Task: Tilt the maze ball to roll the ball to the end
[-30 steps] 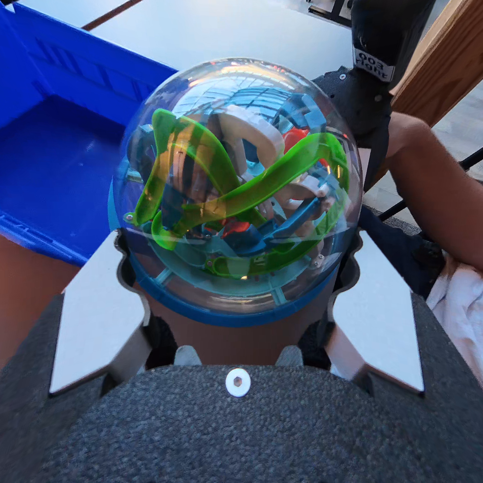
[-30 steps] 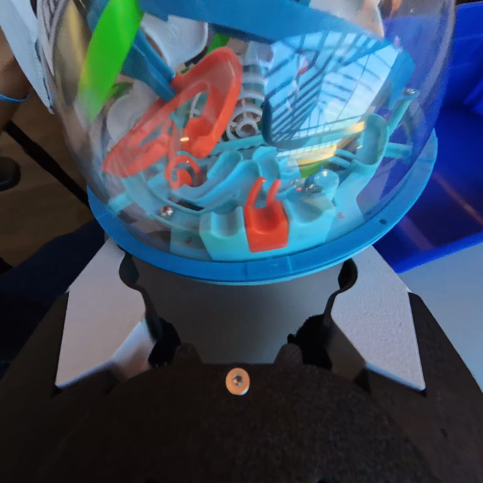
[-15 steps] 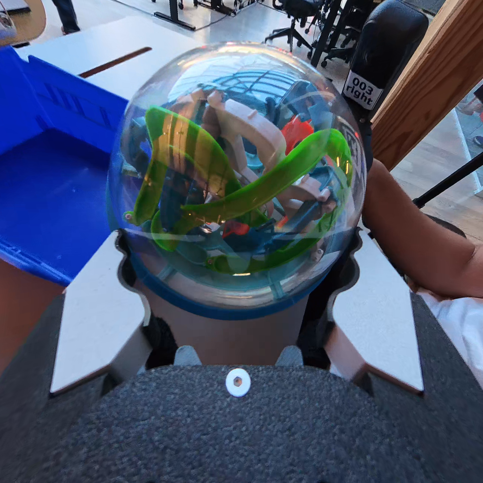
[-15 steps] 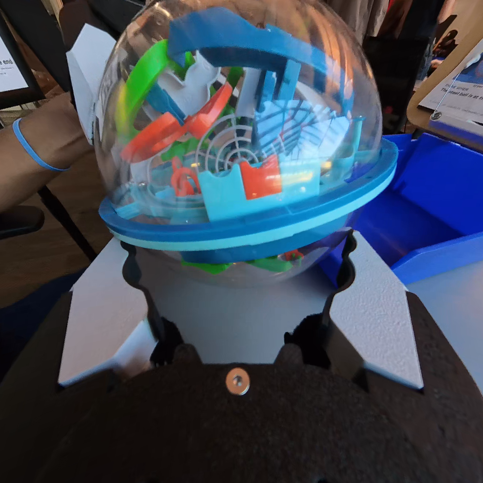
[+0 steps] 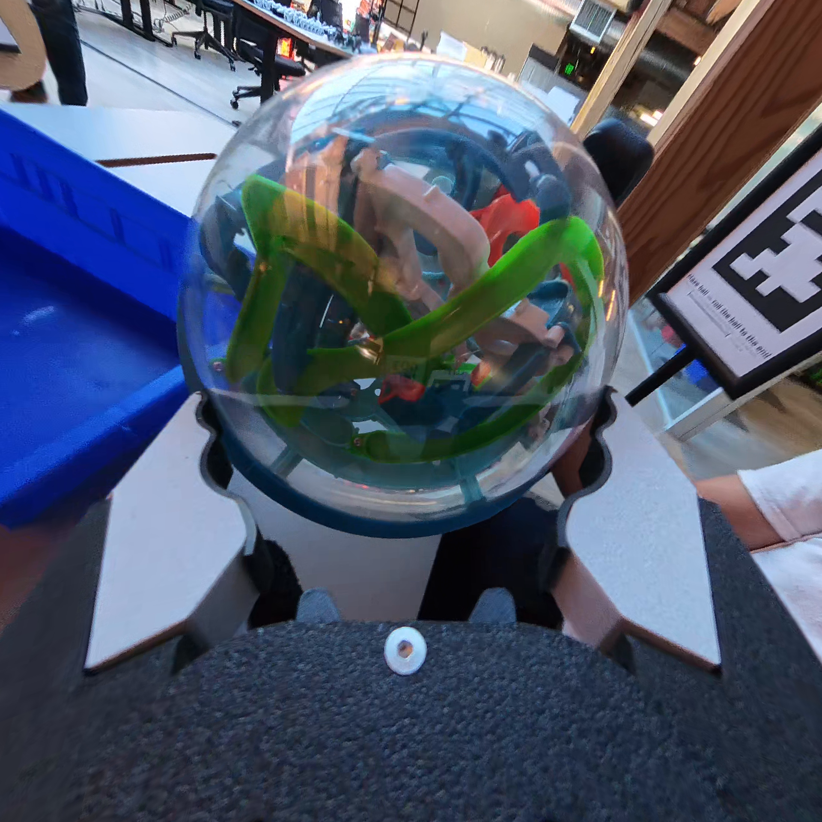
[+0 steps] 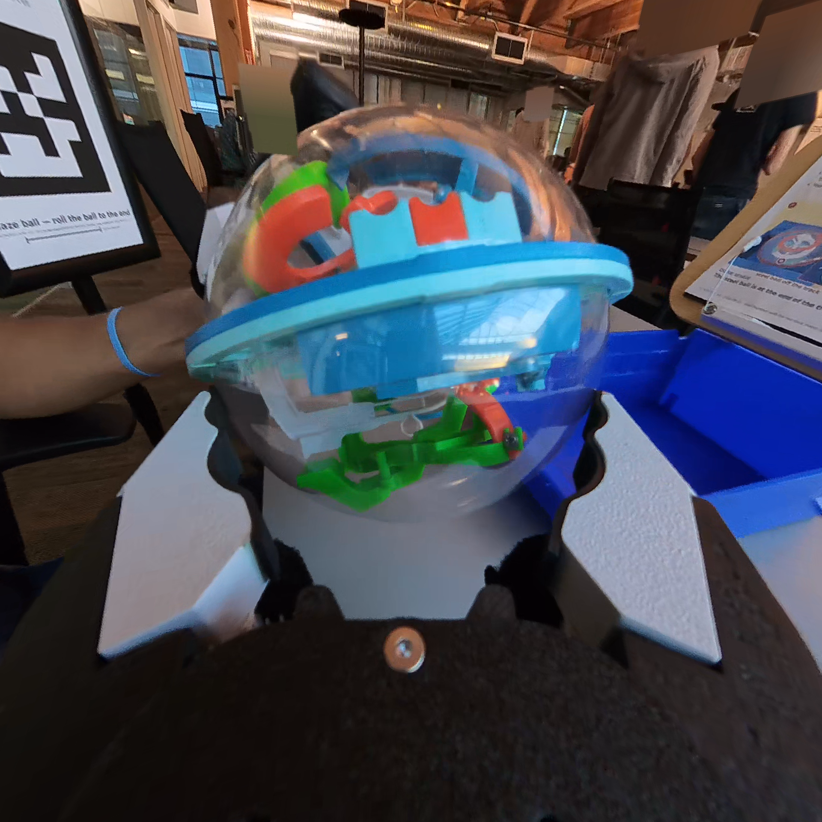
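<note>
Busy workshop, white table, blue bin alongside. Clear maze ball lifted, held between left gripper and right gripper, each with fingers spread wide, pressing sphere's sides. Blue equator ring tilted. Shell looks rigid, light, slick; safest purchase likely beside ring. Small steel ball not discernible.

Signs and printed sheets around the work spot

A black-framed sign on a stand shows a black-and-white block pattern with a line of small print below it; it also appears at the right edge of the left wrist view. A printed sheet on a tilted board carries a photo and lines of text. Writing is left uncopied.
</note>
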### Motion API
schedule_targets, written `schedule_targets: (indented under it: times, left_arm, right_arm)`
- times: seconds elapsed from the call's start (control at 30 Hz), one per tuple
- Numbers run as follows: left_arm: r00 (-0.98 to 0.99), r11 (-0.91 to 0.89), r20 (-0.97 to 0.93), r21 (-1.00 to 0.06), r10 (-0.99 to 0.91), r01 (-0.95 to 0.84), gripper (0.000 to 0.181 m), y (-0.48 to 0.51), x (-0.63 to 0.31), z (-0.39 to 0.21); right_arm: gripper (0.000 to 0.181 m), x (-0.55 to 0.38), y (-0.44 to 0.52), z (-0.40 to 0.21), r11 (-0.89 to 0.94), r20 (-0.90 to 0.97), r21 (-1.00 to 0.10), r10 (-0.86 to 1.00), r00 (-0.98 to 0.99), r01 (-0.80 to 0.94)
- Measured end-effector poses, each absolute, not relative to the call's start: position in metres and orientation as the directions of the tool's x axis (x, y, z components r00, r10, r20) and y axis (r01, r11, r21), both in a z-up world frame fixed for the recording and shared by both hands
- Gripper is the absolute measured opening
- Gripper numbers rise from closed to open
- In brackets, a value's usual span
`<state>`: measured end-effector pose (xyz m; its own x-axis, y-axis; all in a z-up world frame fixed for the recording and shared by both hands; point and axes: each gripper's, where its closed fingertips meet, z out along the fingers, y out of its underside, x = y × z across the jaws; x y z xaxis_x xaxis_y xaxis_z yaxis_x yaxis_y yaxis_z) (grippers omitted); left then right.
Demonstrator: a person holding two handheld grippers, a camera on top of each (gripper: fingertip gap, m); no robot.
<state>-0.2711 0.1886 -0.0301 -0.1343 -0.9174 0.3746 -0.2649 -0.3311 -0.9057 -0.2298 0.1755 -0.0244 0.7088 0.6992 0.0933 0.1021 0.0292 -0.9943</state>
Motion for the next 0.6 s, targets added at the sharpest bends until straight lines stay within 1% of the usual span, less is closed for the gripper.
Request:
schedule_targets:
  times: [0.1, 0.13, 0.17, 0.3, 0.4, 0.6]
  left_arm:
    - [-0.181, -0.433, 0.474, -0.873, -0.862, -0.226, 0.157, 0.182, -0.277, -0.033]
    - [-0.21, -0.457, 0.5, -0.861, -0.84, -0.224, 0.157, 0.179, -0.279, -0.034]
    - [-0.244, -0.477, 0.521, -0.851, -0.818, -0.219, 0.157, 0.176, -0.281, -0.035]
    - [-0.382, -0.568, 0.595, -0.8, -0.707, -0.195, 0.156, 0.163, -0.285, -0.027]
    - [-0.438, -0.604, 0.62, -0.773, -0.651, -0.196, 0.156, 0.157, -0.285, -0.024]
    - [-0.496, -0.718, 0.716, -0.656, -0.492, -0.235, 0.157, 0.144, -0.285, -0.016]
  right_arm:
    - [0.148, -0.237, 0.171, -0.015, 0.024, 0.067, -0.997, 0.705, 0.706, 0.071]
    - [0.149, -0.241, 0.17, -0.009, 0.035, 0.068, -0.998, 0.7, 0.711, 0.061]
    - [0.154, -0.244, 0.168, -0.003, 0.054, 0.074, -0.997, 0.691, 0.719, 0.051]
    - [0.154, -0.253, 0.16, 0.022, 0.075, 0.08, -0.996, 0.652, 0.754, 0.041]
    - [0.154, -0.255, 0.155, 0.029, 0.05, 0.078, -0.997, 0.626, 0.776, 0.061]
    - [0.154, -0.256, 0.152, 0.044, -0.013, -0.016, -1.0, 0.576, 0.817, -0.011]
